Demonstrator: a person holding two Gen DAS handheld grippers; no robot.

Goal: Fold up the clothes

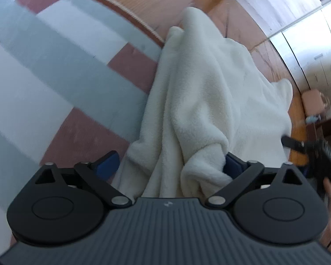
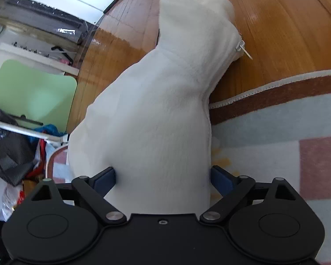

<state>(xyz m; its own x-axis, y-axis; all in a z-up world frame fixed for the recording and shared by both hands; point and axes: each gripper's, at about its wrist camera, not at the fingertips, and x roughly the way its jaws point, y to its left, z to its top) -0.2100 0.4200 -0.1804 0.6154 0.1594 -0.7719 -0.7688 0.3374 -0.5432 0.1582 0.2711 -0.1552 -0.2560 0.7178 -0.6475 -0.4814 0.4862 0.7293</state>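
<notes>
A white fleece garment hangs bunched in front of the left wrist camera, over the rug and the wooden floor. My left gripper stands wide open, with fleece draped between its blue pads. In the right wrist view the same fleece fills the middle, with a metal zipper pull at its right edge. My right gripper is also wide open, its blue pads on either side of the cloth. The other gripper and a hand show at the far right of the left wrist view.
A checked rug in grey, white and red covers the floor; it also shows in the right wrist view. Wooden floor lies beyond it. White cabinets stand at the right. A green board, bags and clutter lie at the left.
</notes>
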